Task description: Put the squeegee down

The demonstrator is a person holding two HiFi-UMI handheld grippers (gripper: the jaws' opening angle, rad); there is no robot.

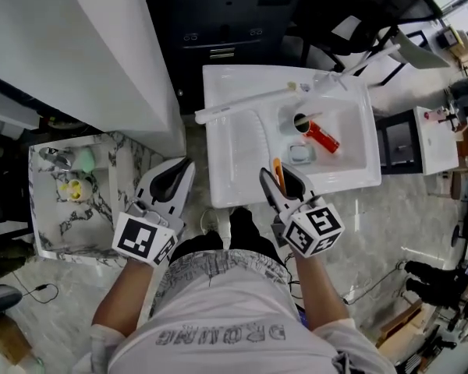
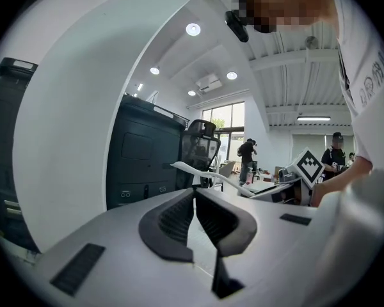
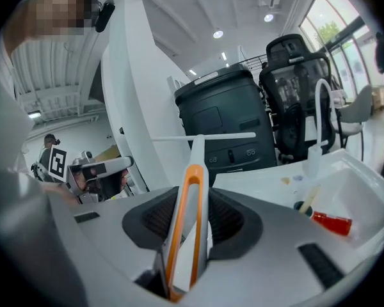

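Observation:
My right gripper point(image 1: 283, 179) point(image 3: 193, 197) is shut on the squeegee's orange and white handle point(image 3: 187, 210), which stands up between the pads. The squeegee's long white blade point(image 1: 242, 104) point(image 3: 205, 136) hangs crosswise over the back left of the white sink basin point(image 1: 218, 185). The gripper itself sits at the basin's near edge. My left gripper point(image 1: 182, 167) point(image 2: 195, 194) is held beside the basin's left side, shut, with its tips touching and nothing between them.
In the basin lie a red bottle point(image 1: 322, 136), a small grey-blue object point(image 1: 302, 153) and a drain hole point(image 1: 301, 121). A white pillar point(image 1: 101, 45) stands at the left and a dark cabinet point(image 1: 222, 22) behind. A marble-patterned washstand point(image 1: 43, 209) is at the lower left.

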